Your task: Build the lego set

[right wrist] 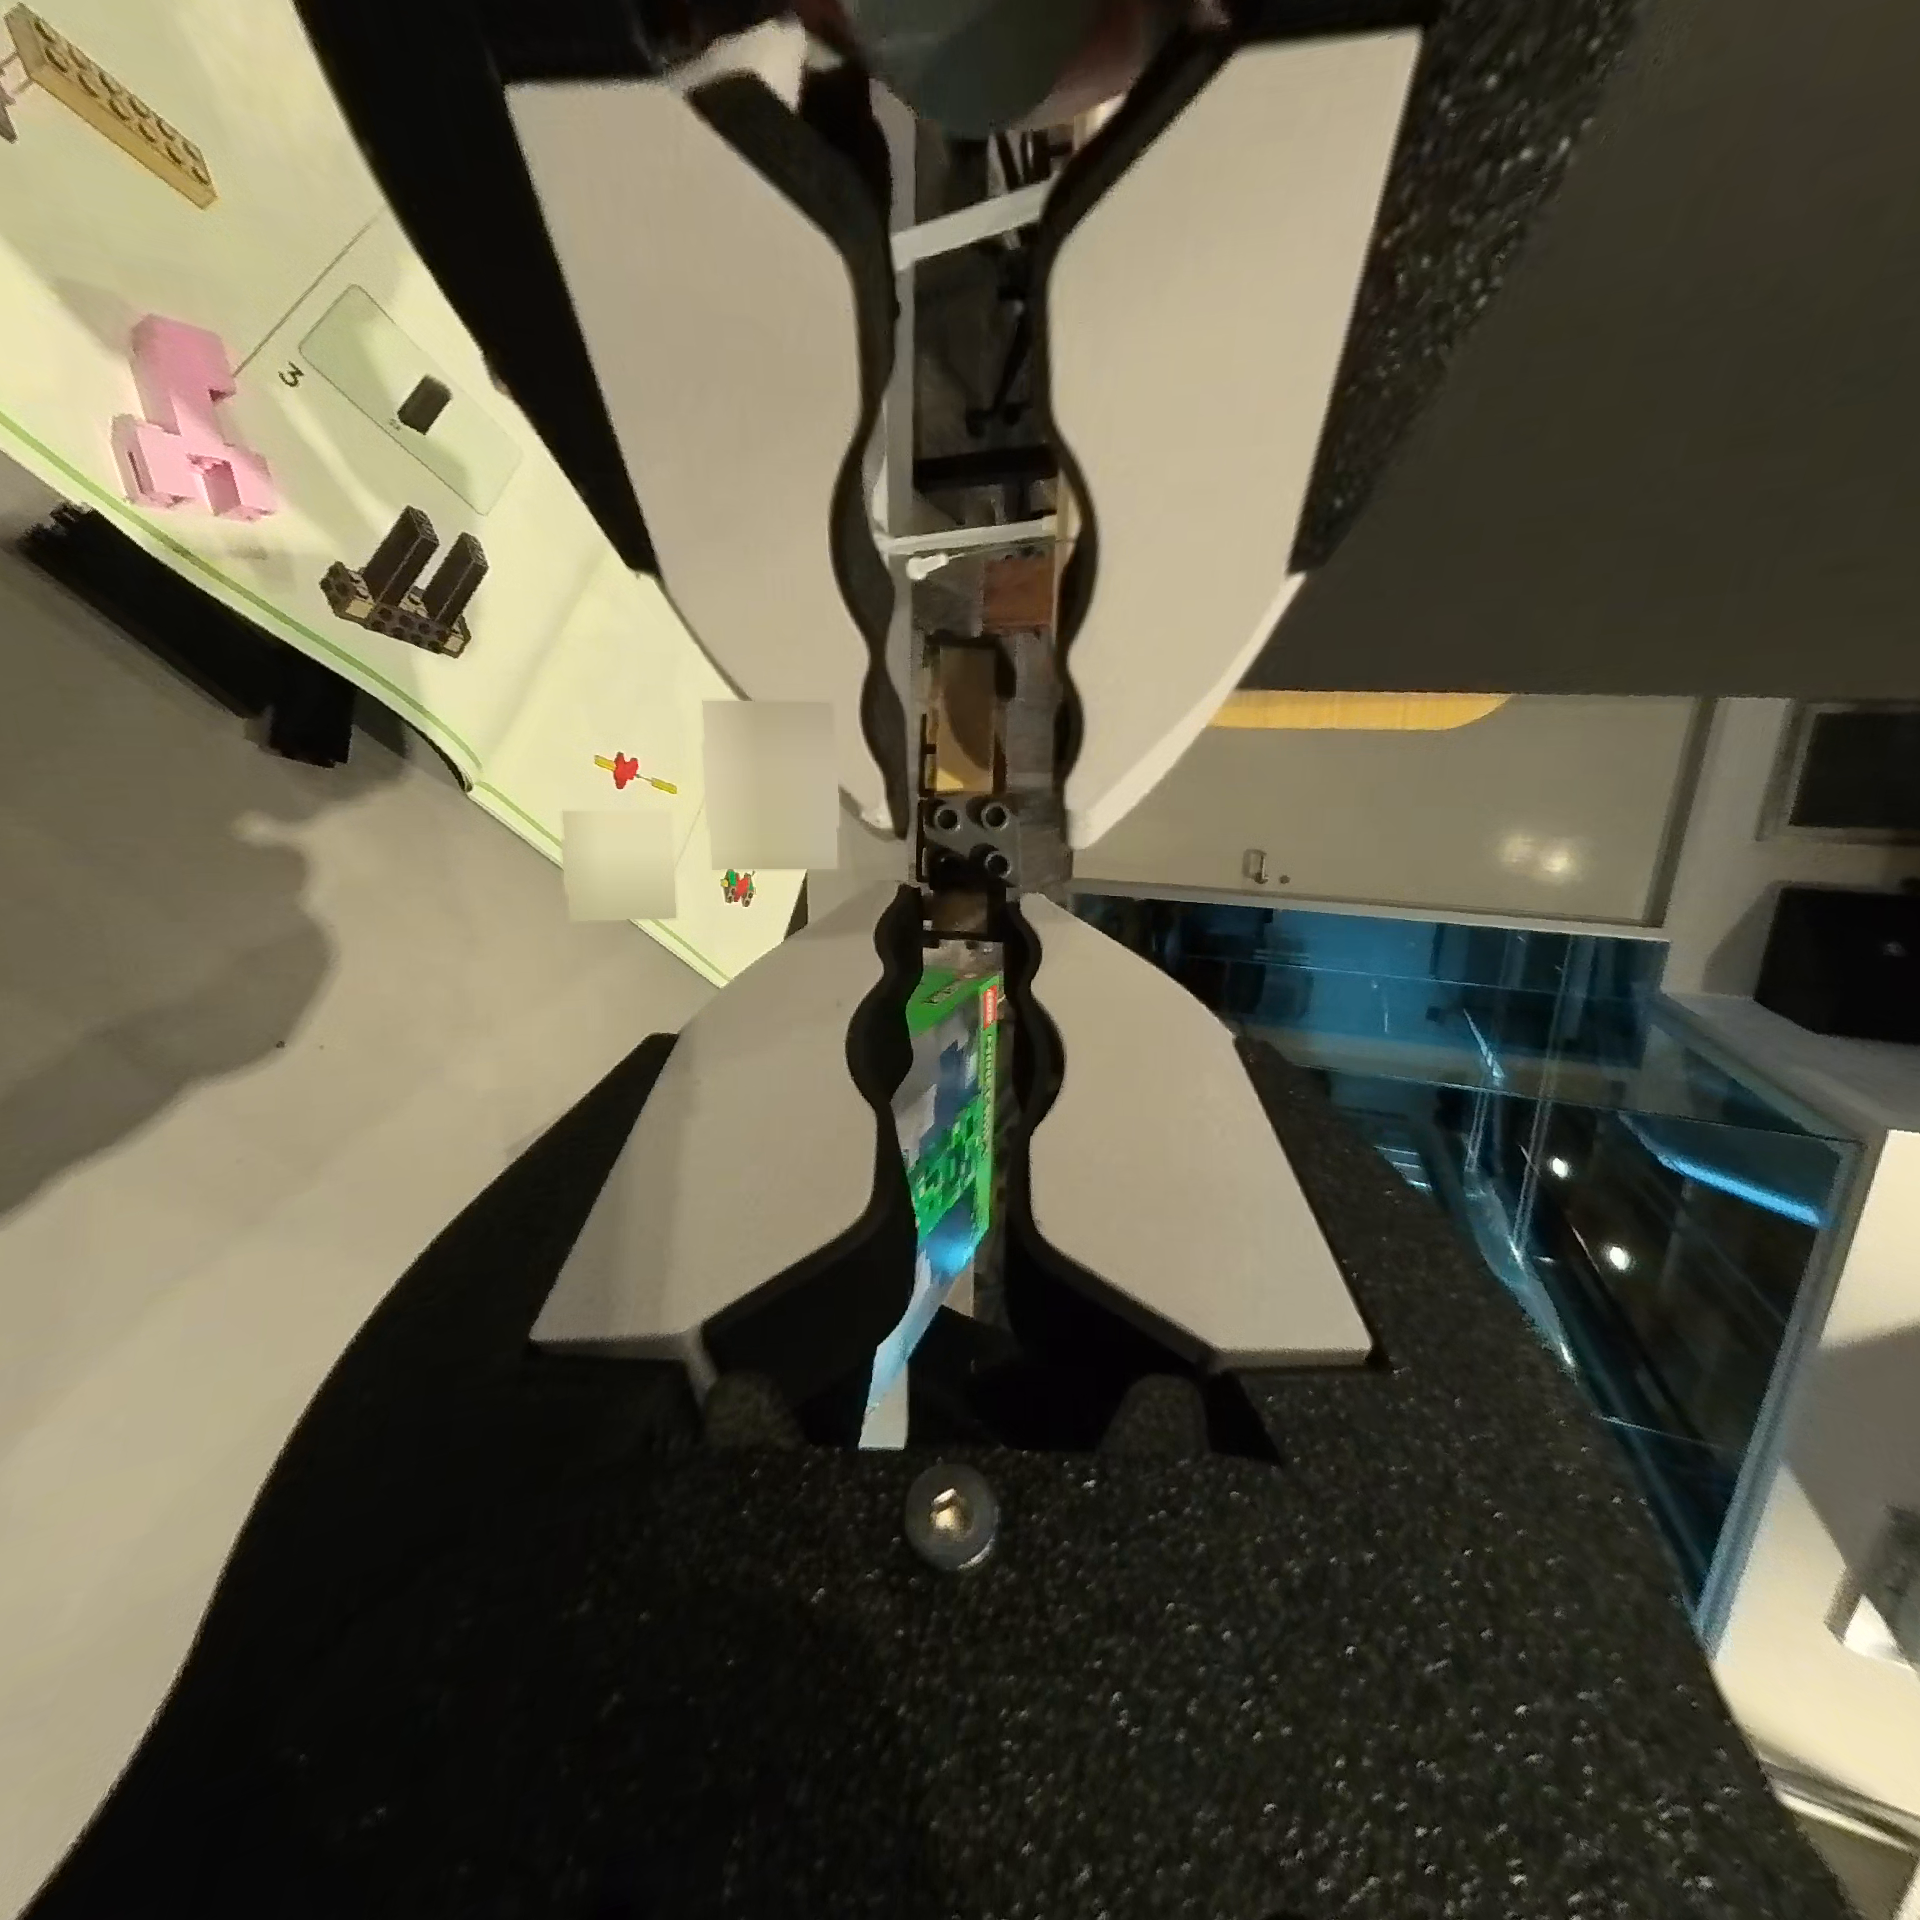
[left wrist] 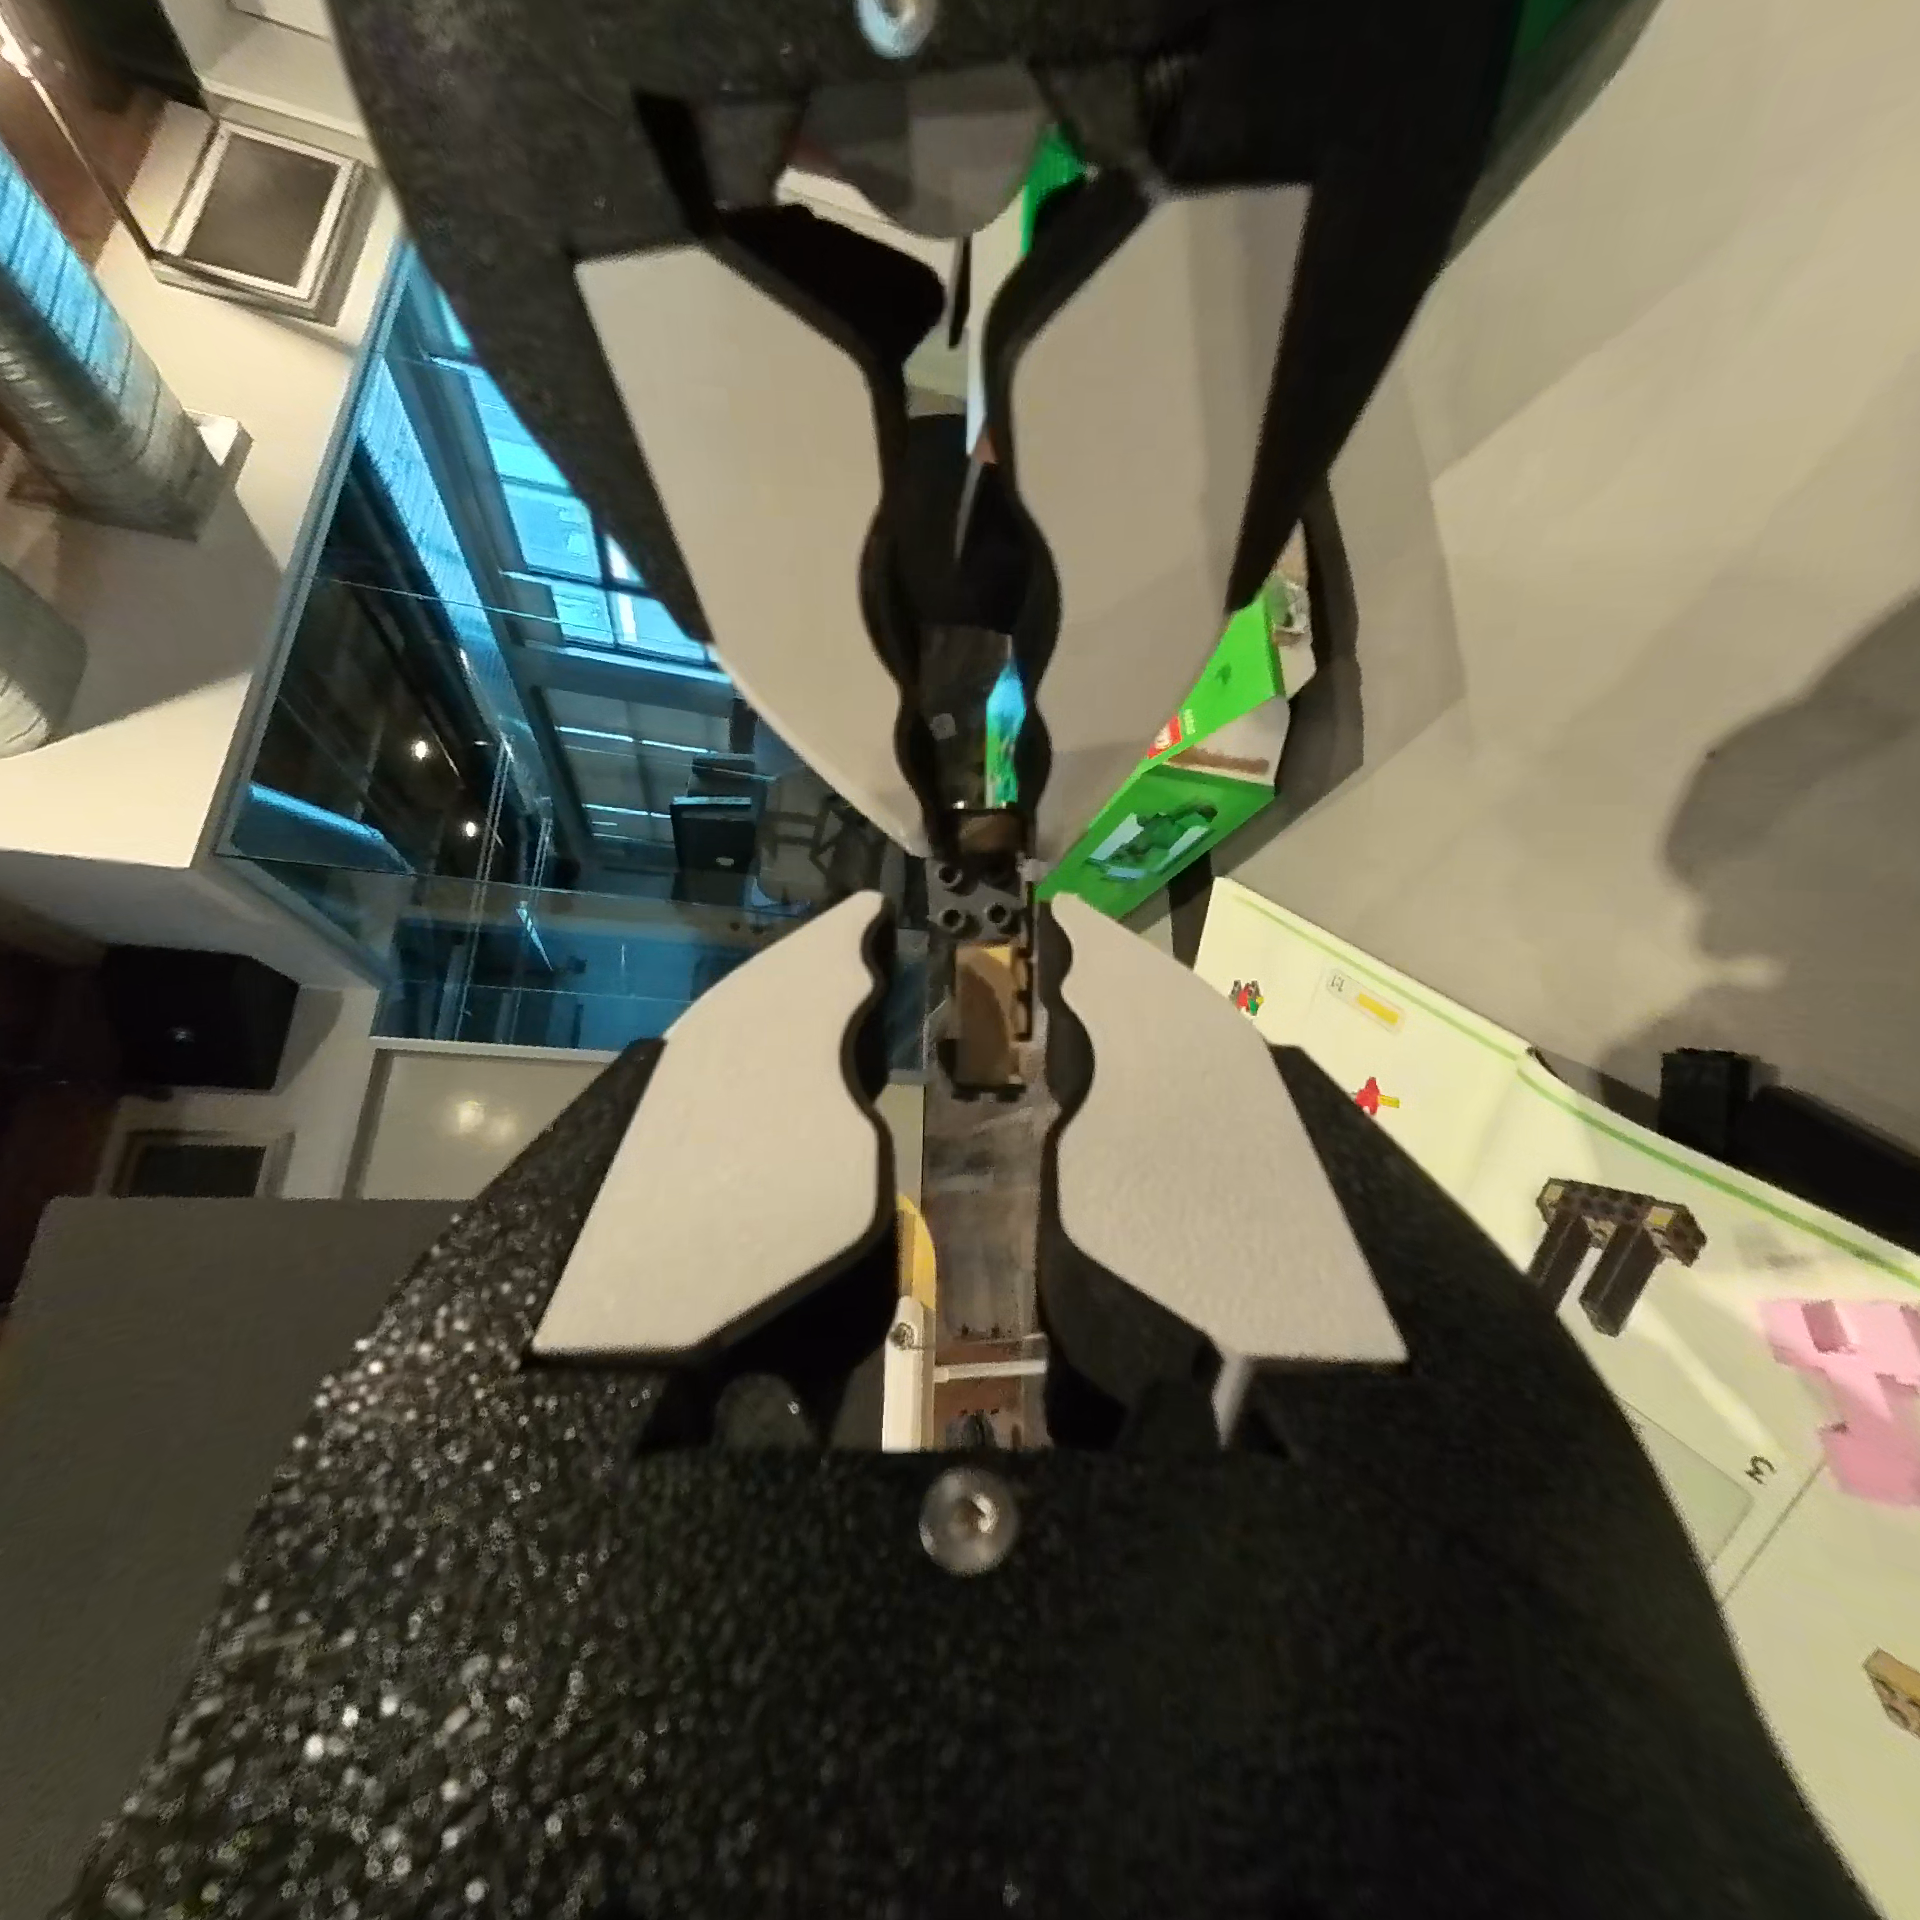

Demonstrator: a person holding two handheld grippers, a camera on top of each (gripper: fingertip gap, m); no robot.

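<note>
A pale grey surface [right wrist: 156, 1091] is seen beneath both tools, with an open instruction booklet [right wrist: 343, 436] spread across it and a green box [left wrist: 1164, 800] stood further back. On the booklet, a pink brick figure [right wrist: 187, 426] and a dark brown brick assembly [right wrist: 416, 582] are shown (whether printed or real cannot be told).

The two tools are held tip to tip above the surface. In the left wrist view, the left gripper [left wrist: 966, 914] is seen from below the centre of the picture, its jaws drawn narrow around a small dark grey studded brick [left wrist: 975, 896]. In the right wrist view, the right gripper [right wrist: 966, 883] is met by the other tool from above, and its jaws are likewise drawn narrow onto the brick [right wrist: 971, 840]. The brick is thus pinched between both pairs of tips, clear of the surface. A tan piece [left wrist: 987, 997] is glimpsed just behind it.
</note>
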